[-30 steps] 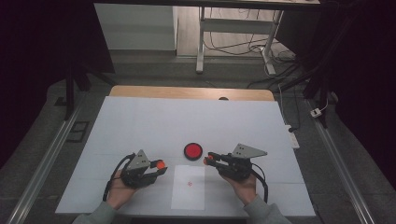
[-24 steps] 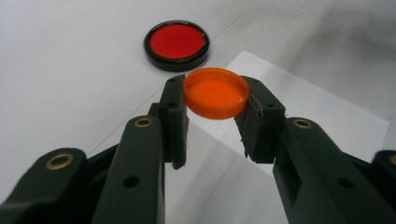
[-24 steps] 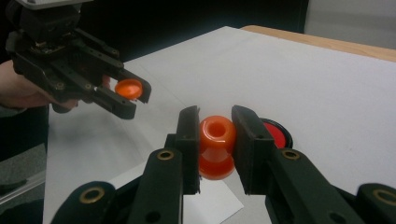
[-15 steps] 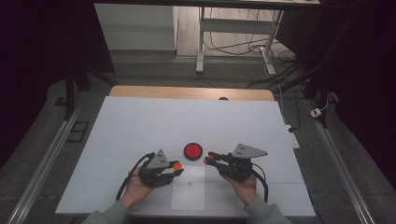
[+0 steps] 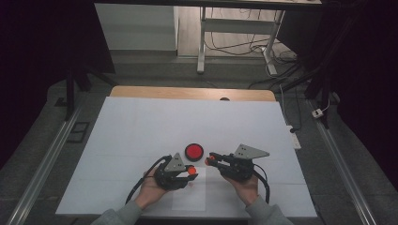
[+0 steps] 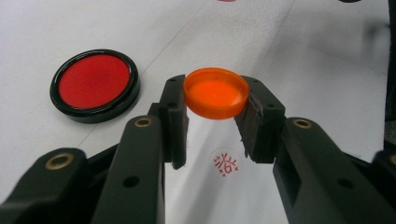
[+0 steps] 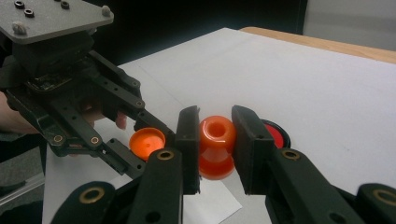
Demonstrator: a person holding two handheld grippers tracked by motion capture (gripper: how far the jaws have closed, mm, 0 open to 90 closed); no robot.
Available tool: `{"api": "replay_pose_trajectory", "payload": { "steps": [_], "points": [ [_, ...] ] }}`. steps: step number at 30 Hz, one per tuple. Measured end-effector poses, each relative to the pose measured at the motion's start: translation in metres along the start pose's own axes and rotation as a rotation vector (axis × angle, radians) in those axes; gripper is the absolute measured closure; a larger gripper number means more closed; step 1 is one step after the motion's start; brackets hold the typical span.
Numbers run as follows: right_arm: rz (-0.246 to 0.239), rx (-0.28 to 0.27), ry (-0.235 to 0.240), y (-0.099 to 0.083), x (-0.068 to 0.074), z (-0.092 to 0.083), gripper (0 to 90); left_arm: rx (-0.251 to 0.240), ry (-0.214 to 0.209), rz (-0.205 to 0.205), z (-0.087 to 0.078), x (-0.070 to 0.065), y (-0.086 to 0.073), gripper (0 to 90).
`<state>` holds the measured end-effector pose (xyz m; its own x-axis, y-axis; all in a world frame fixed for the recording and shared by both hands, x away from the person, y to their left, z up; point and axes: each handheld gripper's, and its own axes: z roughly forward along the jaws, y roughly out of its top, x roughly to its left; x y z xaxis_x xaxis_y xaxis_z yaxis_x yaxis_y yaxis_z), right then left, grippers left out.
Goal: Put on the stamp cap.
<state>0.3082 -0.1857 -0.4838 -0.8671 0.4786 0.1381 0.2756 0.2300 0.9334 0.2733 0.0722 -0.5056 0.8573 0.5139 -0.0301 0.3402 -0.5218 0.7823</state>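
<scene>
Two grippers over white paper, each clamped on an orange piece. Leftmost in the left gripper view: round red ink pad in a black rim, flat on the sheet, off to the left of the jaws and near their tips, not touching. Next, left gripper with jaws drawn narrow and pressed on a shallow orange cap, one pad on each side of its wall, open side up. Directly below the cap, between the two fingers, a round red stamp mark printed on the paper.

Further right, seen in the right gripper view: right gripper with jaws likewise narrow and clamped on an orange stamp body, waisted in shape, a hollow in its upper end. Pad rim peeking out just behind the right-hand finger. Cap in the other gripper's jaws just left of the left-hand finger, near but apart from the stamp body.

From the high view: cap and stamp body facing each other across a small gap, ink pad just beyond both sets of fingertips.
</scene>
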Motion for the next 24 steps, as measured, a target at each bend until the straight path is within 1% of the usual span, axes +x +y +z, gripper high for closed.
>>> {"api": "replay_pose_trajectory", "payload": {
  "steps": [11,24],
  "points": [
    [0.002,-0.006,0.004,0.001,0.002,0.001,72.3,-0.004,0.001,-0.006,-0.001,0.0,0.0,64.3],
    [-0.015,-0.01,0.055,0.007,0.014,0.01,72.2,0.006,0.004,-0.005,0.002,0.0,-0.001,64.4]
  ]
}}
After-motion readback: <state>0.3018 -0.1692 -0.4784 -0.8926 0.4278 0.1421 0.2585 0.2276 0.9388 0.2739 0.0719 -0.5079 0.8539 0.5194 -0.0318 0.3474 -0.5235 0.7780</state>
